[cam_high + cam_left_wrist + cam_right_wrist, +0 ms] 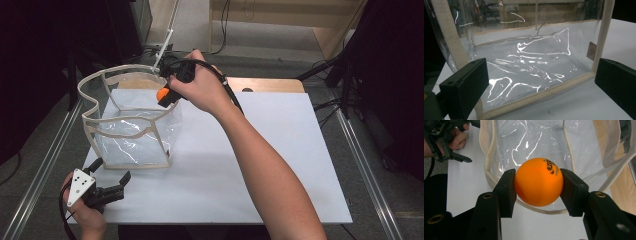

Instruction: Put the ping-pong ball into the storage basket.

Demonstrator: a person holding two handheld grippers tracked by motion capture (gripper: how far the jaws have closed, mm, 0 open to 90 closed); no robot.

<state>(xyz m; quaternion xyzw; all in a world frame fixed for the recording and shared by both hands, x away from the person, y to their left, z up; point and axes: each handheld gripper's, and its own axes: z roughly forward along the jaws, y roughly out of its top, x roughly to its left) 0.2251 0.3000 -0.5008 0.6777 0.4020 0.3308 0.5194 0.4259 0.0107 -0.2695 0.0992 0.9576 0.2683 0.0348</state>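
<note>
Clear bag (132, 132) with cream trim: upright on the white surface (260, 165), mouth open upward, handle loop raised at the far left rim.

Orange ball (538, 181): pinched at its sides between the two pads of the right gripper (538, 185); black print visible on its upper right. Held above the bag's right rim, over the open mouth, clear of the bag wall. Seen in the high view as an orange spot (163, 94) just under the right hand (200, 87), which reaches in from the bag's right side.

Right gripper (167, 95): pressed onto the ball, both pads in contact, pointing down toward the bag interior.

Left gripper (111, 176): spread wide, nothing between the pads. Positioned just in front of the bag's near left bottom corner, near the bottom trim (536, 96) but apart from it. Grey three-cornered plate on top, left hand (82, 212) wrapped around the body.

Bag interior: creased film with bright reflections; small brown tag (590, 51) on the right vertical seam. Contents cannot be told.
</note>
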